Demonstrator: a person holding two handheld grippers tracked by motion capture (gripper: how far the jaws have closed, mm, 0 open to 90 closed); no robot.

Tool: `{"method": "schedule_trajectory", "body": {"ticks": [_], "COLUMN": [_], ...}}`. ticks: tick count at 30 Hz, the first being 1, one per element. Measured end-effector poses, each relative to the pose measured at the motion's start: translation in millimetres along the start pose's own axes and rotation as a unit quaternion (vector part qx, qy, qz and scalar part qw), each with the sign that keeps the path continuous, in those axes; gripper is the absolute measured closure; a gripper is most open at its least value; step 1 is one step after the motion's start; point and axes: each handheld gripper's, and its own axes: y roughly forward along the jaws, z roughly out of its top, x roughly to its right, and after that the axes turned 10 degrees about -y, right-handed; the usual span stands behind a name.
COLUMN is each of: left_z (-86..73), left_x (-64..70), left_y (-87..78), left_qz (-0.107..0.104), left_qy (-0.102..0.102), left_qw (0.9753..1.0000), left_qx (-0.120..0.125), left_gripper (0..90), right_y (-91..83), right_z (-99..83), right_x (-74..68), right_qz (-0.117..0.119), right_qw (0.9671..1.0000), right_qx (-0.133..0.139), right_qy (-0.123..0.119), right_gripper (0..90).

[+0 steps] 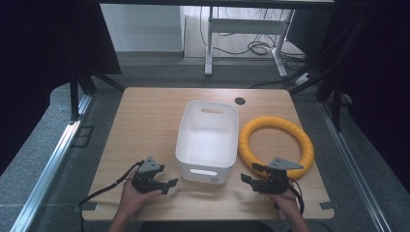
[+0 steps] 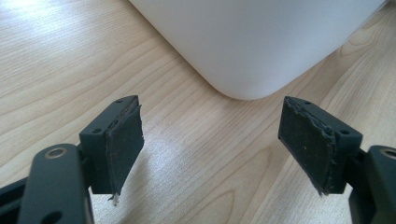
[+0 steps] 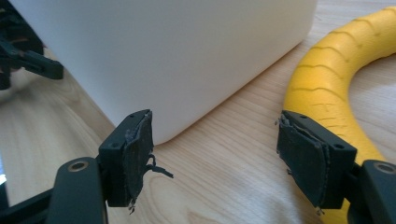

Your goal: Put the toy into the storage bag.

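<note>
An empty white plastic bin (image 1: pixel 208 140) stands in the middle of the wooden table (image 1: pixel 145 121). To its right lies a yellow ribbed ring (image 1: pixel 275 140) flat on the table. My left gripper (image 1: pixel 170 184) sits near the table's front edge, left of the bin's near corner (image 2: pixel 247 51), jaws open and empty. At the front right, my right gripper (image 1: pixel 249 175) is open too, with the bin's wall (image 3: pixel 177 56) ahead on the left and the ring (image 3: pixel 327 93) by its right jaw. The left gripper (image 3: pixel 28 58) shows far off in the right gripper view.
The bin has cut-out handles at its near and far ends. A round black grommet (image 1: pixel 240 101) sits in the table's far edge. Beyond the table are a white desk frame (image 1: pixel 241 29) and floor cables; dark curtains flank both sides.
</note>
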Motion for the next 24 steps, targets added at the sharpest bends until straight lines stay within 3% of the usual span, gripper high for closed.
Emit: {"method": "schedule_trajectory", "body": {"ticks": [7, 11, 22, 24], "left_z": [-0.1, -0.4, 1.2, 4.2], "left_x": [-0.1, 1.5, 6.3, 7.1], "left_y": [0.8, -0.4, -10.6, -8.7], "left_qz": [-0.005, -0.011, -0.022, -0.01], "left_qy": [-0.003, -0.009, -0.025, -0.012], "left_qw": [1.0, 0.9999, 0.9994, 0.9999], "left_qx": [-0.006, -0.007, 0.01, 0.006], "left_gripper": [22.4, 22.6, 22.9, 22.9], "right_y": [4.3, 7.6, -3.7, -3.9], "right_z": [2.6, 0.6, 9.9, 9.4], "right_x": [3.0, -0.5, -2.3, -0.9], "right_qz": [-0.007, -0.006, -0.015, -0.012], "right_qw": [0.9999, 0.9991, 0.9986, 0.9985], "right_qx": [-0.012, -0.034, -0.042, -0.044], "right_qy": [-0.009, -0.022, -0.028, -0.03], "right_gripper": [27.3, 26.0, 26.0, 26.5]}}
